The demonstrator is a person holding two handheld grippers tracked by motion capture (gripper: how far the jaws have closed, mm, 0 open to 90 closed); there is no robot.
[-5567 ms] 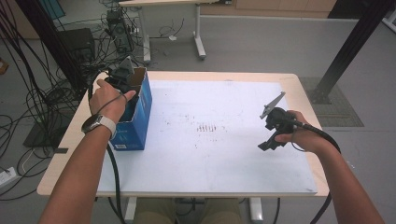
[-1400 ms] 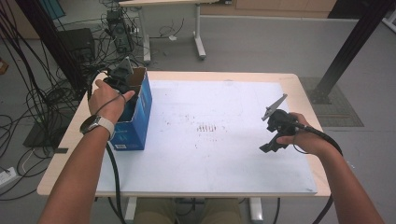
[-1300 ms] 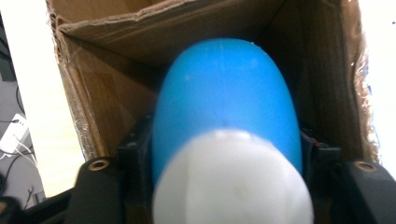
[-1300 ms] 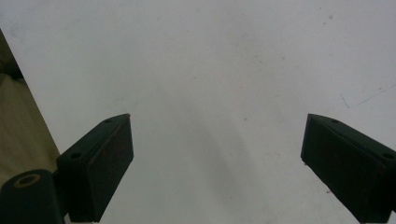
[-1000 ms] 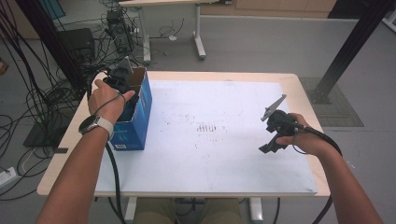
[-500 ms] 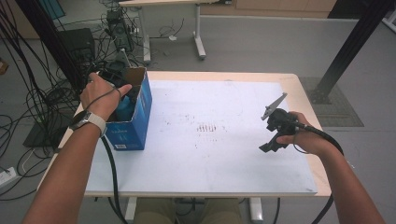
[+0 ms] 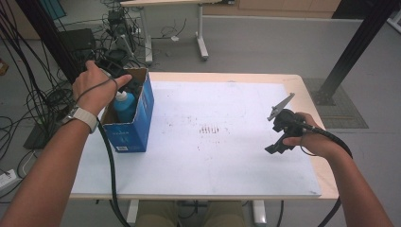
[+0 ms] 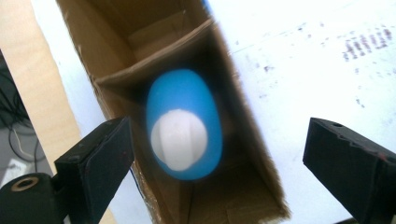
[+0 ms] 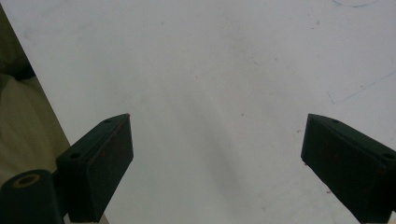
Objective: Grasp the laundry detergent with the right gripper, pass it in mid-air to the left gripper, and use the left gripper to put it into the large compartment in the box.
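Note:
A blue bottle with a white cap (image 7: pixel 124 105) stands upright inside the blue cardboard box (image 7: pixel 137 123) at the table's left edge. My left gripper (image 7: pixel 134 88) hovers above the box under the person's left hand. In the left gripper view its jaws have just been opening and stand wide. The bottle (image 8: pixel 184 126) lies below and between them in the box (image 8: pixel 116 56), untouched. My left gripper (image 8: pixel 218 127) is open. My right gripper (image 7: pixel 274 139) is held at the right over the white sheet. In the right gripper view my right gripper (image 9: pixel 218 116) is open with nothing between its jaws.
A white sheet (image 7: pixel 213 132) with faint marks covers most of the wooden table (image 7: pixel 309 94). A cardboard divider (image 8: pixel 154 56) crosses the box behind the bottle. Cables and equipment (image 7: pixel 113 23) lie on the floor beyond the far left corner.
The left hand has lifted up out of the box and its jaws have spread; the blue bottle now stands uncovered in the box. The right hand has stayed put.

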